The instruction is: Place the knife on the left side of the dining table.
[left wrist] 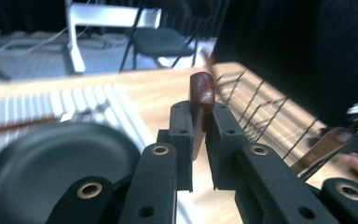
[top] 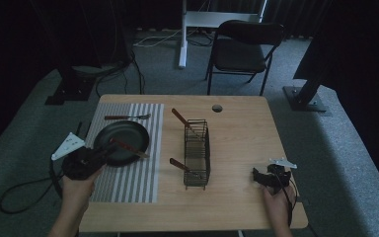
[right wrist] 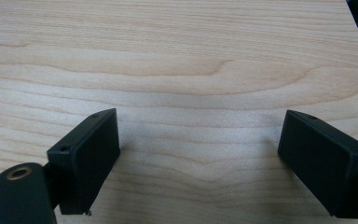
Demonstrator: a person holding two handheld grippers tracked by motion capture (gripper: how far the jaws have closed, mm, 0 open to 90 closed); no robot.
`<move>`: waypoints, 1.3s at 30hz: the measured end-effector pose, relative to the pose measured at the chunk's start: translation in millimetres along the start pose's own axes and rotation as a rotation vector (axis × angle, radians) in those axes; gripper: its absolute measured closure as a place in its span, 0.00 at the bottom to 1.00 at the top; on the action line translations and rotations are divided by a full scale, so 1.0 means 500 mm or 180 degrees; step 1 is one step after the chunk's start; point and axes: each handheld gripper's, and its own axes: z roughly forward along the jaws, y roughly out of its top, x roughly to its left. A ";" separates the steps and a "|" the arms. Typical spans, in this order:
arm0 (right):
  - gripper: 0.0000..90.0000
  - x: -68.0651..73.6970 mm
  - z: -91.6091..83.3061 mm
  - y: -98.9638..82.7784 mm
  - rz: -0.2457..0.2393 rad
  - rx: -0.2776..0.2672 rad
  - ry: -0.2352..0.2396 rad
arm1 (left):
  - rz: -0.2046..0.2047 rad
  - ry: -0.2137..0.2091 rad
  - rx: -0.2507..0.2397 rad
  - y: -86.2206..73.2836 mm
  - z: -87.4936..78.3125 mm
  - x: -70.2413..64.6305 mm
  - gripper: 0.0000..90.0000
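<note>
From above, the left tongs point(top: 94, 157) are gripping a knife point(top: 130, 147) over the black plate point(top: 128, 129). Up close, they're pinching its stiff, light, possibly slick wooden handle point(left wrist: 201, 91). The right tongs point(right wrist: 200, 161) are hovering wide over the table point(right wrist: 177, 56).

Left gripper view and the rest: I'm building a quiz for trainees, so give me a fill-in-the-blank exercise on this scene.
1. The left gripper is shut on a utensil with a ____ handle.
2. The black plate sits on a ____ placemat.
3. The right gripper rests over bare table with its fingers ____.
4. Two utensils stand in the wire ____.

Missing words: wooden; striped; open; basket
</note>
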 end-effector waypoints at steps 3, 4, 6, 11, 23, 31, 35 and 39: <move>0.13 0.000 0.000 0.000 -0.0001 0.0000 0.0000 | -0.0124 0.0021 0.0066 -0.033 0.002 0.017 0.91; 0.13 0.000 0.000 0.000 -0.0002 0.0003 -0.0002 | -0.0187 0.0030 0.0087 -0.049 0.004 0.023 0.91; 0.13 0.000 0.000 0.000 -0.0002 0.0003 -0.0002 | -0.0255 0.0017 0.0106 -0.065 0.005 0.029 0.91; 0.13 0.000 0.000 0.000 0.0003 0.0003 -0.0001 | -0.0367 0.0057 0.0131 -0.100 0.009 0.036 0.91; 0.13 0.000 0.000 0.000 0.0003 0.0002 -0.0001 | -0.0506 0.0001 0.0088 -0.124 0.009 0.051 0.91; 0.13 0.000 0.000 0.000 0.0004 0.0002 -0.0001 | -0.0592 0.0005 0.0068 -0.133 0.009 0.066 0.86; 0.13 0.000 0.000 0.000 0.0003 0.0003 -0.0001 | -0.0629 0.0055 0.0067 -0.139 0.009 0.075 0.87; 0.13 0.000 0.000 0.000 0.0003 0.0002 -0.0001 | -0.0883 -0.0024 0.0014 -0.150 0.007 0.089 0.90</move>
